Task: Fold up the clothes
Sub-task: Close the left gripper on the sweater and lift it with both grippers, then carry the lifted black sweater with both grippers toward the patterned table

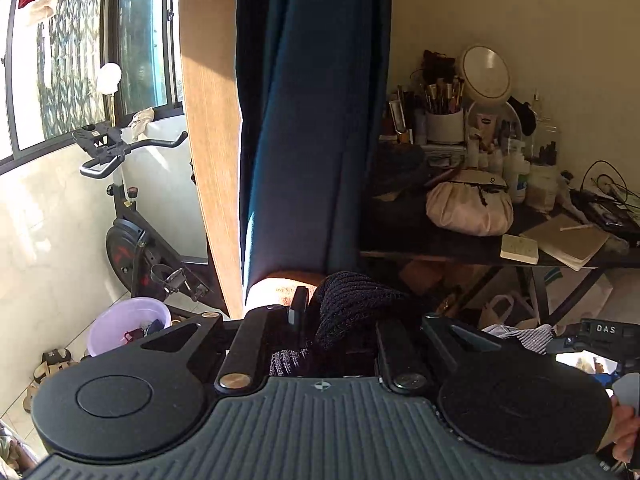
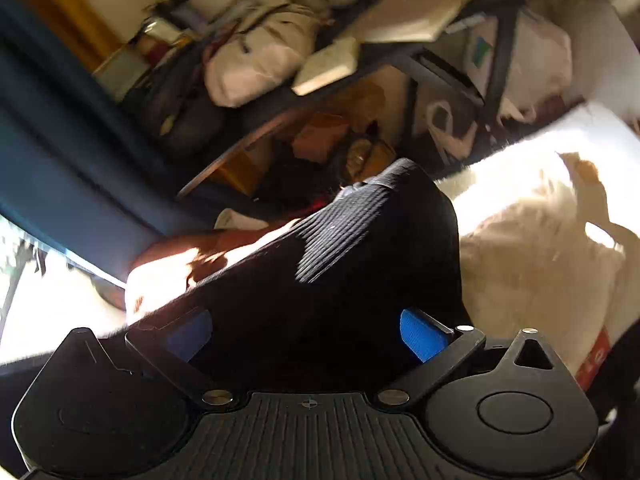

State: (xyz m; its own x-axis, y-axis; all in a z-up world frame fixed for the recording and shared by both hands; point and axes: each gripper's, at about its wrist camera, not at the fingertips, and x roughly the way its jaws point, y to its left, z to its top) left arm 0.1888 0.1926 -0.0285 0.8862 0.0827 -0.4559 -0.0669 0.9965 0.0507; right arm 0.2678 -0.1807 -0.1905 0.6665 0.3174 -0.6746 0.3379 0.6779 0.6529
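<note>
While the bed (image 2: 520,152), sunlit and pale, fills the right side of the right wrist view, the dark ribbed garment (image 2: 352,264) lies across it directly ahead of the right gripper (image 2: 306,332), with a cream garment (image 2: 540,248) heaped just beside it to the right. Long axis of the dark garment, as far as can be read: from the lower left of that view up to a rounded fold at upper right, so it runs across the line of the right gripper rather than along it. Right gripper stands wide, blue pads (image 2: 424,334) well apart, cloth lying between them but neither pad pressing on it; view is blurred, so contact of the lower finger cannot be ruled out. Left gripper (image 1: 340,316) is nearly closed and pinches a bunch of the same dark ribbed cloth (image 1: 356,296), which humps up over the fingers; it faces the blue curtain (image 1: 312,120) and cluttered desk (image 1: 440,244). Judgement: left hand holds one end; right hand is the free one and nearest the loose far fold. The next grasp depends on the right gripper reaching that upper-right fold edge, opposite the held end. Risk: catching the cream garment along with it.
</note>
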